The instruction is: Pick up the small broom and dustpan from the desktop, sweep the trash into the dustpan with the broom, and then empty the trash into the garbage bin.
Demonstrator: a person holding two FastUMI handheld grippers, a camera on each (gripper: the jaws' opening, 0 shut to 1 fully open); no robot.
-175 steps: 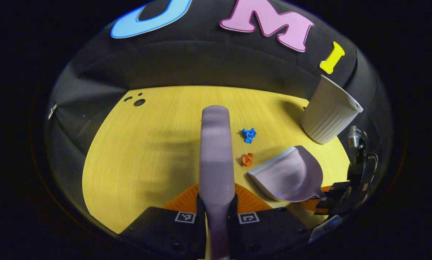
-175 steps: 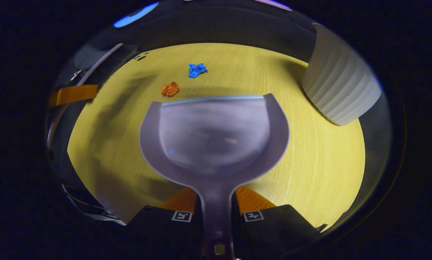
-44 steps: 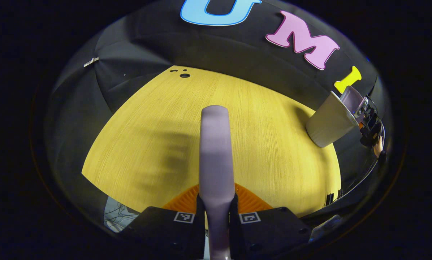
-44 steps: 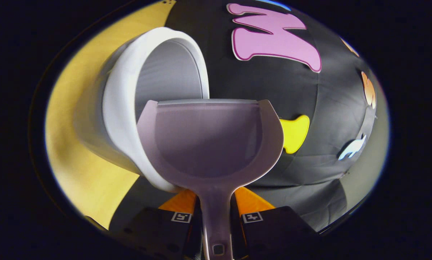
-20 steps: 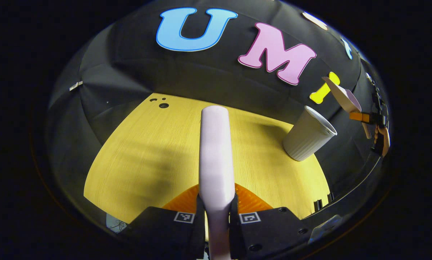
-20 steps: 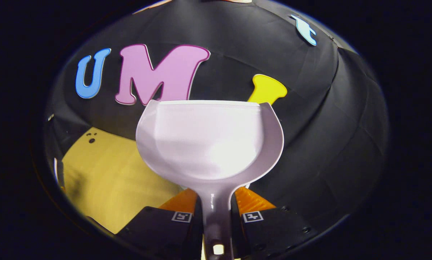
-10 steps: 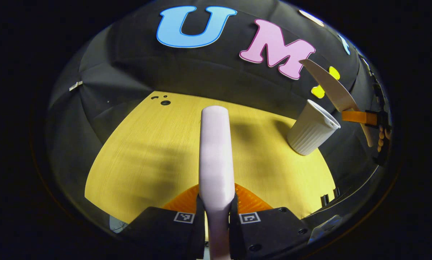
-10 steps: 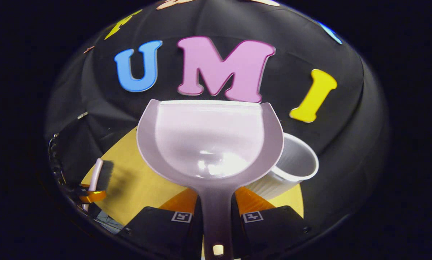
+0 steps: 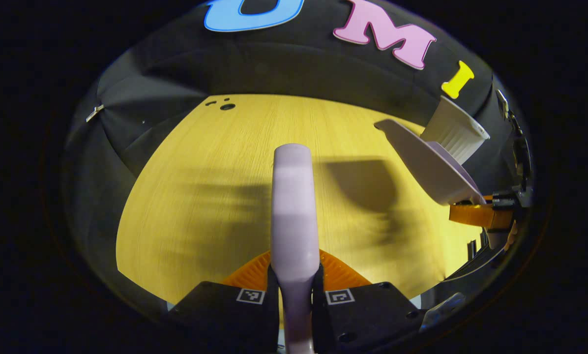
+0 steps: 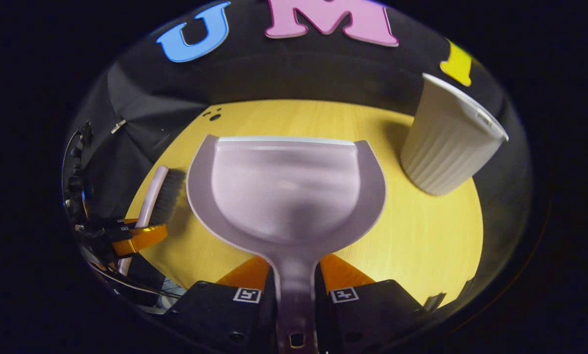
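- Hovering above the desktop in the right gripper view, dustpan with nothing visible in its scoop, handle clamped between both fingers of the right gripper.
- Seen from the left gripper view, same dustpan tilted, lip raised toward the garbage bin behind it.
- Standing upright near the far right corner of the desktop, garbage bin, well clear of the scoop's lip.
- No scraps visible on the yellow surface; emptying judged done, tools probably ready to go down.
- Risk one: swinging the scoop sideways on the way down and clipping the bin, light enough by the look of it to topple and spill.
- Risk two: handle pinched at its thin neck only, so a quick drop could twist the pan in the grip.
- Small broom squeezed by its handle in the left gripper, pointing straight ahead over the desktop.
- Off to the left in the right gripper view, broom bristles angled above the table edge, close beside the scoop's wall; bumping the two tools together a third hazard.
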